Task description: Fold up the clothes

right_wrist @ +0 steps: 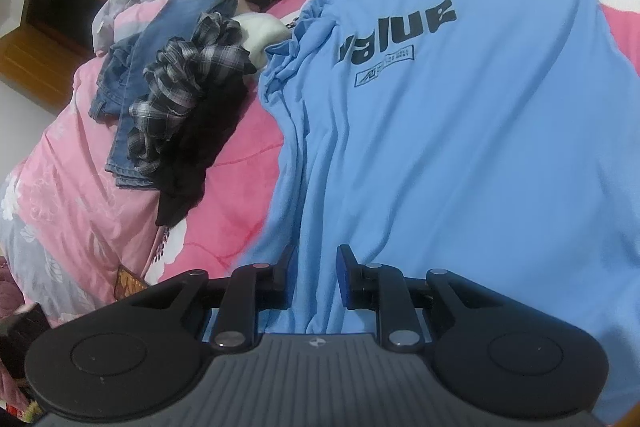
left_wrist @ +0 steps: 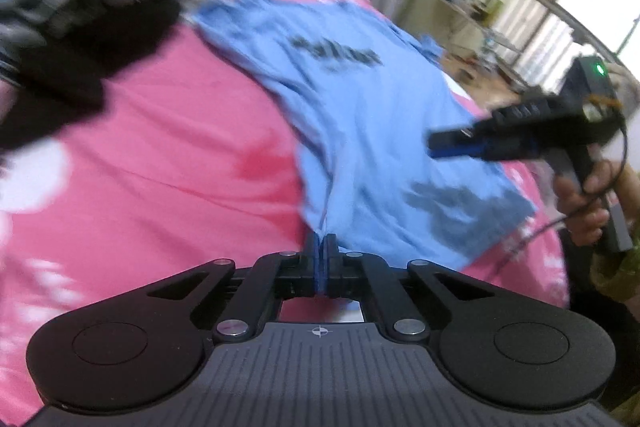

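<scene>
Blue shirt [right_wrist: 460, 131] spread on our pink blanket [left_wrist: 160, 163], our left gripper [left_wrist: 320, 247] pinching its edge tight, our right gripper [right_wrist: 316, 263] a little apart around a fold, clothes pile [right_wrist: 180, 99] beside.

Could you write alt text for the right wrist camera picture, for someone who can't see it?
A light blue T-shirt printed "value" lies spread on a pink bedspread, with the right gripper at its near edge. To the left lie a plaid shirt and jeans.

I see a soft matt cotton-like blue T-shirt [right_wrist: 460, 147] lying on a plush pink bedspread [right_wrist: 240, 163]; my grippers' [right_wrist: 316, 267] housings look matt black plastic.
</scene>
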`<state>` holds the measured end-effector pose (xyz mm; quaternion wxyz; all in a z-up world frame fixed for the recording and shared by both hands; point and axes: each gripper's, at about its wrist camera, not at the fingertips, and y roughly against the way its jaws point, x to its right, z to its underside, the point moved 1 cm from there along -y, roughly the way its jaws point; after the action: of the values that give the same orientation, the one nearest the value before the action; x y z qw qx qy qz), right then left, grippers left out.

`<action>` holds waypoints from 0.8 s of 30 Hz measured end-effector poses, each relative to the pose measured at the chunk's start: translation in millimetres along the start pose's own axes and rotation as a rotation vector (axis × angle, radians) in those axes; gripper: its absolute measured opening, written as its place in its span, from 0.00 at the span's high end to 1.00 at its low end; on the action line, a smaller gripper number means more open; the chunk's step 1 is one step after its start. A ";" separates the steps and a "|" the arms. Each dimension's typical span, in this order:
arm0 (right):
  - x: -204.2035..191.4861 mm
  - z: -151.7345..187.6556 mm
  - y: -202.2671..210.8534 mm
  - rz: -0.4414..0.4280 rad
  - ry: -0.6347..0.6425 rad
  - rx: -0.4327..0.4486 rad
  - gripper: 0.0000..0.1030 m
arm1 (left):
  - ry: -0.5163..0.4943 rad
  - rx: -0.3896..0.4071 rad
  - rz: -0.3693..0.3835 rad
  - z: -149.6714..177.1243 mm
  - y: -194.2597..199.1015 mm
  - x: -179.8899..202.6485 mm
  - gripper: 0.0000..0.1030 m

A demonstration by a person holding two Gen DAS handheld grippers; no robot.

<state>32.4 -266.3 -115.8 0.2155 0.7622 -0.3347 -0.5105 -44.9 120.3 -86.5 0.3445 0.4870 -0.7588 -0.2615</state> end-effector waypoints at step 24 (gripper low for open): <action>-10.9 4.9 -8.7 -0.018 0.043 -0.002 0.78 | 0.261 -0.365 -0.335 32.5 73.9 -86.4 0.99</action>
<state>27.6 -252.3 -116.6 0.2190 0.7757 -0.3226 -0.4963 -86.5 230.4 -75.8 0.4734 0.5651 -0.5571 -0.3824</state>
